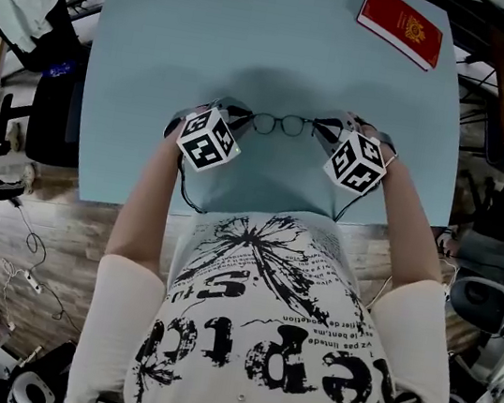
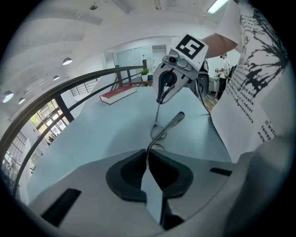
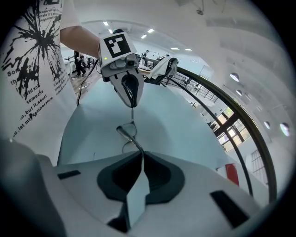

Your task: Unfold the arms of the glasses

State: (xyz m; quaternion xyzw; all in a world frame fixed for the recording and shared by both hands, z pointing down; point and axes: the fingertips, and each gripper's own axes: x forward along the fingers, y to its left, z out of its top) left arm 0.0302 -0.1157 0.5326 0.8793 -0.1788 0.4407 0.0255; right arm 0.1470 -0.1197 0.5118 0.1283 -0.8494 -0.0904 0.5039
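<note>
- Over the blue table (image 1: pixel 161 58), glasses (image 1: pixel 278 124) span 2 grippers.
- L gripper (image 2: pixel 147 159), R gripper (image 3: pixel 141 159): jaws pinched on 1 of the thin arms (image 2: pixel 163 131) each.
- Risk: uneven pull may bend them or slip free.

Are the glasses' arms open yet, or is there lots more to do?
About halfway, I think. Done: the left gripper and right gripper each pinch one end of the glasses over the table. In hand: an arm slants away from the lenses in each gripper view, so both look partly swung out. Left: swinging them fully open.
</note>
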